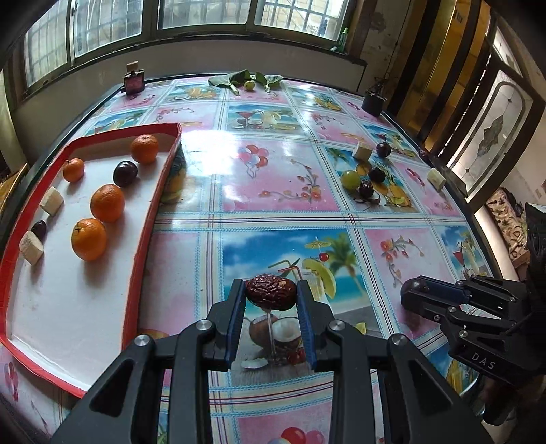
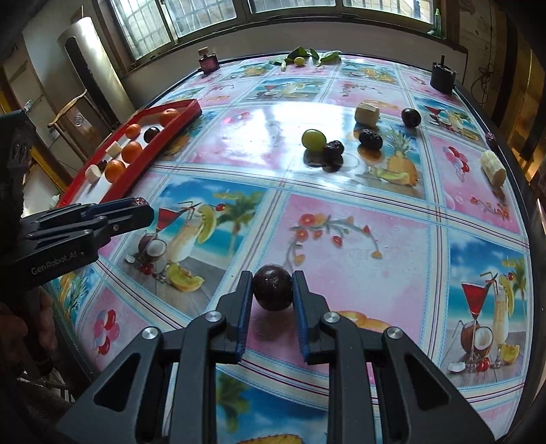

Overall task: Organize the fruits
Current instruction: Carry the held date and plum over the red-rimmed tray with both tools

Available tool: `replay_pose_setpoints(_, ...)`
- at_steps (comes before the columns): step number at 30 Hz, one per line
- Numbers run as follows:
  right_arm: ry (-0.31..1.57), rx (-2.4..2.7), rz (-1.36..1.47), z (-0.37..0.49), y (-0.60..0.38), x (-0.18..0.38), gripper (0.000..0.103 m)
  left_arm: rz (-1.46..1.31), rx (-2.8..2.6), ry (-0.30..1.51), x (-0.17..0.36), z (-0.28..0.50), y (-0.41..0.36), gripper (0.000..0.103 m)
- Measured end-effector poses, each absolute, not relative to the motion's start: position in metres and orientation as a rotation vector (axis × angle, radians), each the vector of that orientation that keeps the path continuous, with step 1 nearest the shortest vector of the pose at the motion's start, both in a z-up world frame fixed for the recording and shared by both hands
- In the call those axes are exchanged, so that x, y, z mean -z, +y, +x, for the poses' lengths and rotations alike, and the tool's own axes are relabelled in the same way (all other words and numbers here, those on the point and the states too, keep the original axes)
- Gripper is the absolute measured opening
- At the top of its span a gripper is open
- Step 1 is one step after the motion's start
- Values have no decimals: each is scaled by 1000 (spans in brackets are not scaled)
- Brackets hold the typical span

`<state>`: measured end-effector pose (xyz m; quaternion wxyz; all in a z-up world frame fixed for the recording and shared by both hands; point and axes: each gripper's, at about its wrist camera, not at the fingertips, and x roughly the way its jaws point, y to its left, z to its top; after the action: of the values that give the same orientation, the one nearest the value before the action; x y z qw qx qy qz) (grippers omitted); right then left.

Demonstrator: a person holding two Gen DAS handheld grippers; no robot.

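Glossy surface (image 1: 273, 191) under a plastic cloth printed with cocktails, balloons and flowers. At its far edge, below the barred windows (image 1: 204, 13): small dark perfume bottle with a cork-coloured cap (image 1: 134, 79) toward the left corner, black round container (image 1: 373, 101) toward the right corner. Tall silver cylinder appliance (image 2: 89, 65) beyond the left edge.

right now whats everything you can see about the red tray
The red tray is a shallow box with red walls and a white floor, looking like cardboard, lying flat on the table's left side as the left wrist camera sees it. Inside lie four oranges, two dark round fruits and two pale cut chunks, spread apart, mostly toward its far end. Its near part is bare. Neither gripper touches it.
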<state>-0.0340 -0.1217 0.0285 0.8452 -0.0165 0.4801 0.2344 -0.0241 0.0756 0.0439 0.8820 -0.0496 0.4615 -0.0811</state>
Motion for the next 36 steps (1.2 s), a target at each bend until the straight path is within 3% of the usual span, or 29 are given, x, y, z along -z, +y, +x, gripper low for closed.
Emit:
replay_pose_setpoints(21,933,-773,-127,-20,45,-69,25,-160,-14,879,-71,-26,191,30)
replay_pose_setpoints(36,969,-917,-238,-16,145,-48,25,-216,-219,928,-42,-23,280,30)
